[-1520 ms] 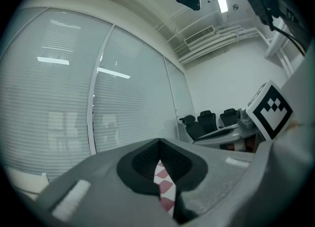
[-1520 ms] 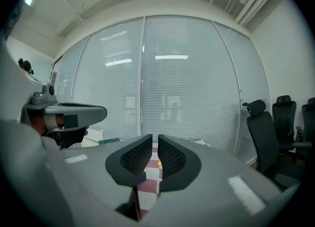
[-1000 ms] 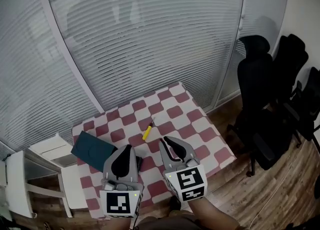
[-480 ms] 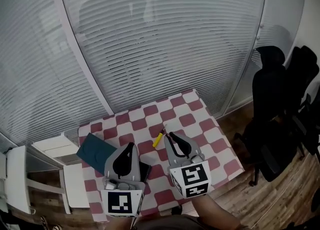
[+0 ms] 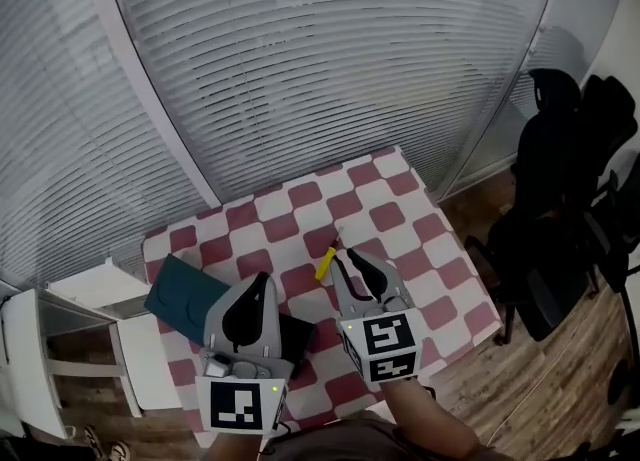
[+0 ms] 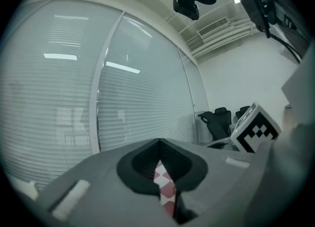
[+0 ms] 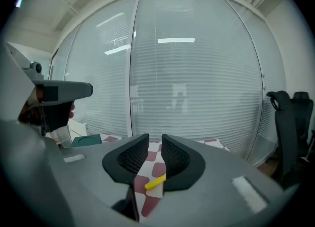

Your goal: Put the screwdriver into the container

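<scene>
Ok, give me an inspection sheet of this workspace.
surface: table under a checked cloth.
job's things: yellow screwdriver lies on the cloth; teal container at the left edge, apart from it.
clutter: nothing seen.
grippers: left gripper shut, empty; right gripper open, jaws have just been opening, nothing between them, screwdriver just ahead.
cables: nothing seen on the table.
surroundings: blinds behind; black chairs to the right.

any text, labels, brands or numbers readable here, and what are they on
None readable in any view.
Left marker cube and right marker cube: black-and-white square patterns only, no letters or digits.
Teal container: a faint round mark, too small to read.
Yellow screwdriver: no print visible.
</scene>
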A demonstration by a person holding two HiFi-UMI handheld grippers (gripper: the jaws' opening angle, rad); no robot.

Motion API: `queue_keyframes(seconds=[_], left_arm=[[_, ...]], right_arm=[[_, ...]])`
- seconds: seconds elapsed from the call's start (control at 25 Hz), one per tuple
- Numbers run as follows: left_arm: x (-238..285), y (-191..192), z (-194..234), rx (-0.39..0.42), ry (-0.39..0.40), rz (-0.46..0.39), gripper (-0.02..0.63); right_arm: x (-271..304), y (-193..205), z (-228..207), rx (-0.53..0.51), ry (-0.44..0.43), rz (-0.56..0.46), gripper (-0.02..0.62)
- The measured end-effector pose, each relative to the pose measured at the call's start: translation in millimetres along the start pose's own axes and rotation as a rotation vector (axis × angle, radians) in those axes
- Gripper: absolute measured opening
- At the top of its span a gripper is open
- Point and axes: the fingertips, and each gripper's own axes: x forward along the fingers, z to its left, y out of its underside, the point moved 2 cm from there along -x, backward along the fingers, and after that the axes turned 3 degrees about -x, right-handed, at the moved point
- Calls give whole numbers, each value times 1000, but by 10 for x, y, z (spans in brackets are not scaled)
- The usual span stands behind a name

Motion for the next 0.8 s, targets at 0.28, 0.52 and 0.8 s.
queue_keyframes(seconds=[0.28, 0.52, 0.8], left_arm=[[263, 375, 256, -28, 45, 58, 0], [433, 695, 456, -72, 48, 115, 0], [586, 1065, 685, -136, 32, 196, 0]], right_arm=[[482, 683, 37, 99, 27, 201, 153], [752, 1175, 101, 141, 26, 333, 173], [1000, 1543, 138, 154, 22, 440, 201]])
